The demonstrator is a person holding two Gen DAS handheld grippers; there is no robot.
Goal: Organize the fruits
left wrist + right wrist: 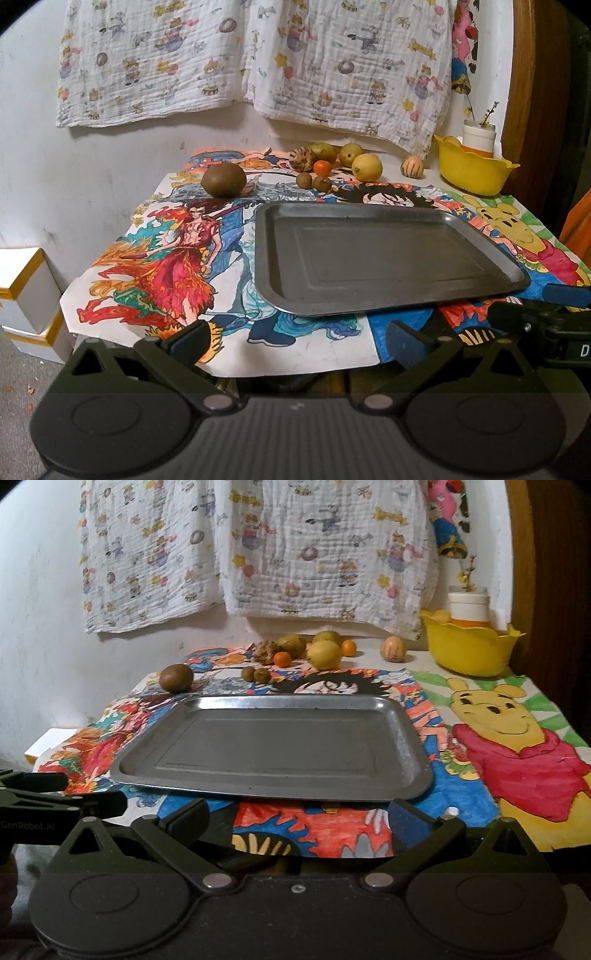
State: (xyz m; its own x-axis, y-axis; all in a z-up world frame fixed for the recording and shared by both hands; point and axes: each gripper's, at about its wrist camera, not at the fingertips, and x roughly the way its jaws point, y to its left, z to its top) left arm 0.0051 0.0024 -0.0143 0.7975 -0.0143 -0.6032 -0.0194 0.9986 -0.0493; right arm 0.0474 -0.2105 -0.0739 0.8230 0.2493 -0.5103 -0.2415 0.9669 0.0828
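Note:
A grey metal tray [369, 288] [258, 779] lies bare on a table covered with colourful drawings. Behind it lie several fruits: a large brown fruit [224, 180] [176, 678], two small brown ones [313, 181] [256, 674], a small orange [323, 168] [282, 659], a yellow lemon [366, 167] [324, 654], green-yellow fruits [351, 154] [291, 645] and a striped one [412, 167] [393, 649]. My left gripper [295, 341] is open and empty at the table's near edge. My right gripper [299, 821] is open and empty, also at the near edge.
A yellow plastic bowl [471, 173] [467, 651] stands at the back right with a white jar [478, 138] [468, 607] behind it. A patterned cloth [258, 62] hangs on the wall. White boxes [26, 291] stand on the floor at left.

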